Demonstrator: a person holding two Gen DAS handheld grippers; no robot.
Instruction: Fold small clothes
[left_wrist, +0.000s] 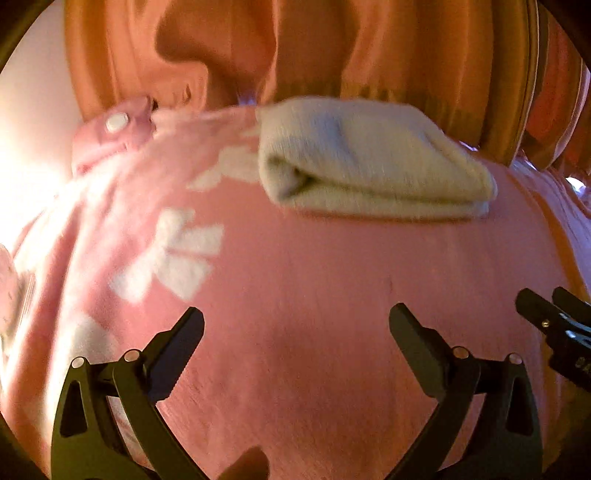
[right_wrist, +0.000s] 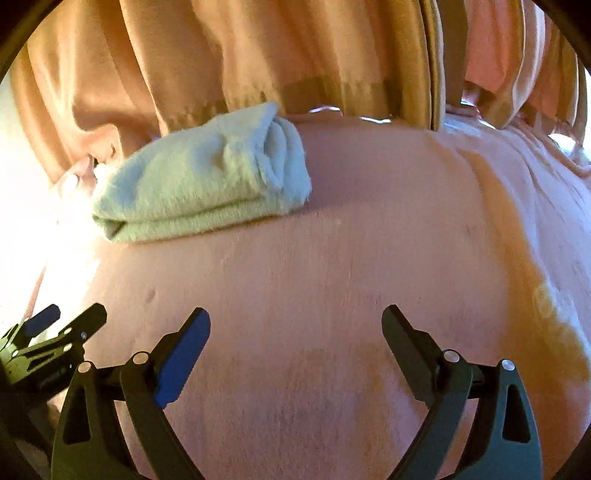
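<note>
One folded cloth (left_wrist: 373, 158) lies on the pink bedspread (left_wrist: 314, 295), beneath one curtain (left_wrist: 369, 48). Two grippers, left (left_wrist: 295, 328) and right (right_wrist: 295, 328): jaws wide, nothing between, well short of cloth.

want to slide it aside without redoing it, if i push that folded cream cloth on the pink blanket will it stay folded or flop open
The folded cream cloth looks soft and fuzzy, so it is probably floppy and light. Its loose layered edges show at one end, so a push there may well peel the fold open. The pink blanket beneath looks napped, so it likely drags rather than slides; lifting the whole bundle seems safer.
</note>
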